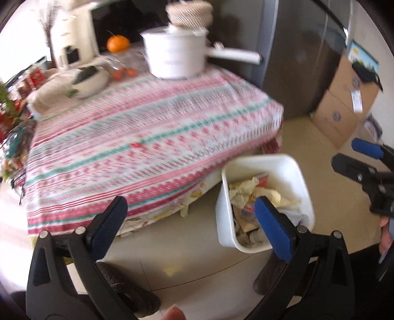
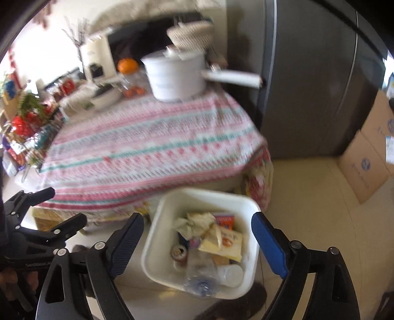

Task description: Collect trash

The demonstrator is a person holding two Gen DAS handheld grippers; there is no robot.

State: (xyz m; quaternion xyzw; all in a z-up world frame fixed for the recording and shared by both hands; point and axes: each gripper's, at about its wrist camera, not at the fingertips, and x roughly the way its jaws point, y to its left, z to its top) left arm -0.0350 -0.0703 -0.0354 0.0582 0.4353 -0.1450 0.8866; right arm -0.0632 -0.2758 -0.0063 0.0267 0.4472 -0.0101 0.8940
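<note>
Trash [image 2: 209,243] lay heaped inside white bin [image 2: 172,209], seen directly ahead of and between spread fingers of right gripper [image 2: 197,241]: crumpled paper, flattened yellow wrappers, a can end, a clear plastic bottle and a white lid. Right gripper jaws stood wide apart, gripping nothing, hovering above bin. Left gripper [image 1: 192,216] likewise held wide open and empty; bin [image 1: 285,162] sat ahead and toward its right finger [image 1: 270,226], which overlapped the near rim in the left wrist view. Bin stood on tiled floor [image 1: 197,253], just beside the near corner of table [image 1: 138,137] covered by a pink, white and teal striped cloth. Ahead of both grippers, at far edge of table: white saucepan [image 1: 174,56] with long handle, woven basket [image 1: 189,12] behind it, orange [image 1: 118,43] farther left. Beyond and right of the right gripper: grey refrigerator [image 2: 320,81] and cardboard boxes [image 2: 369,157]. Both views motion-blurred; finer detail not readable.
</note>
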